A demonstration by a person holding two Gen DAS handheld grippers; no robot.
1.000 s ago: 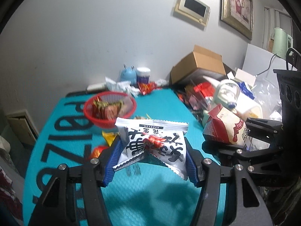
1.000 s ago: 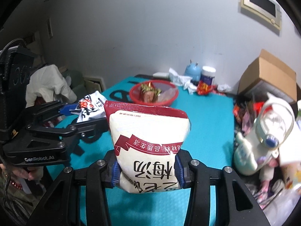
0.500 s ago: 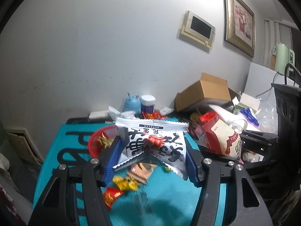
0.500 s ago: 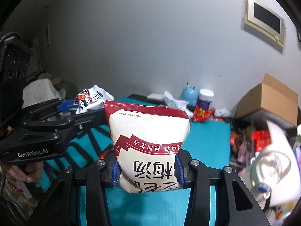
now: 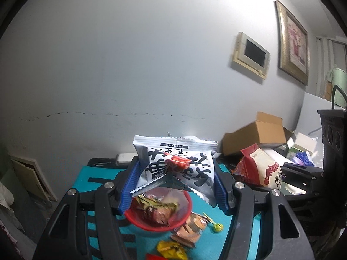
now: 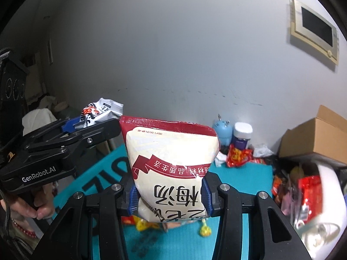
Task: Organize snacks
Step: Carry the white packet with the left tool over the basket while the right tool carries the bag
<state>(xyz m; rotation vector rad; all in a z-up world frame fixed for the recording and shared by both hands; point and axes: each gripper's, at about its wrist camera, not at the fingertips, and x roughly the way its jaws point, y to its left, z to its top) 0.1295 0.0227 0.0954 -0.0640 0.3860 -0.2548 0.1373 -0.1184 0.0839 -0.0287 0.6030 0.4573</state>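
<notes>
A silver packet with black lettering is clamped between the blue fingers of the left gripper and is held in the air above the teal worktop, with its crimped top edge up. It is gripped by its two side edges, so the flat printed face stays spread and the packet cannot fold over.

A cream bag with a dark red top is pinched low on its body by the right gripper, so most of the bag stands upright above the fingers; a grip this low is judged to leave the full top free to sway.

A red basket, already holding several wrapped snacks, sits directly below the silver packet in the left view, which suggests that it is meant as the collecting place. A few small wrapped snacks lie loose on the worktop just beside the basket, not yet gathered. A cardboard box and other clutter are seen at the far right edge.
</notes>
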